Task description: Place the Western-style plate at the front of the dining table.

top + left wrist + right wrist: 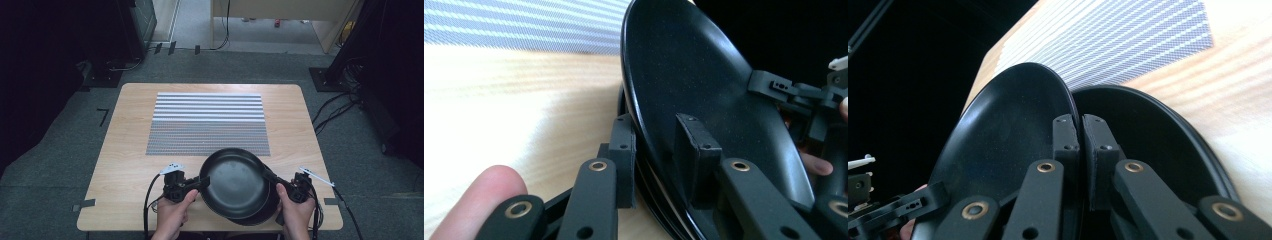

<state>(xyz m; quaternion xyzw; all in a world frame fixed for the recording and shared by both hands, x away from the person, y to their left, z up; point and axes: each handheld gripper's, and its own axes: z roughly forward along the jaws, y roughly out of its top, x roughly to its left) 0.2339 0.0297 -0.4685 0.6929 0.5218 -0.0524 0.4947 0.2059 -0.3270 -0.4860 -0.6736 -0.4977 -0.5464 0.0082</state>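
Observation:
Two black plates sit near the table's front edge. The upper plate (232, 181) is raised and tilted above the lower plate (256, 218), which lies on the wood. My left gripper (203, 183) is shut on the upper plate's left rim, and my right gripper (274, 178) is shut on its right rim. In the left gripper view the jaws clamp the rim (659, 150) of the upper plate (704, 85), with the right gripper (794, 92) across it. In the right gripper view the jaws pinch the rim (1081, 136) of the upper plate (998, 145); the lower plate (1158, 135) lies beside it.
A grey striped mat (207, 122) covers the middle of the wooden table (125, 150), just beyond the plates. Cables trail from both grippers off the front edge. Grey carpet and dark equipment surround the table.

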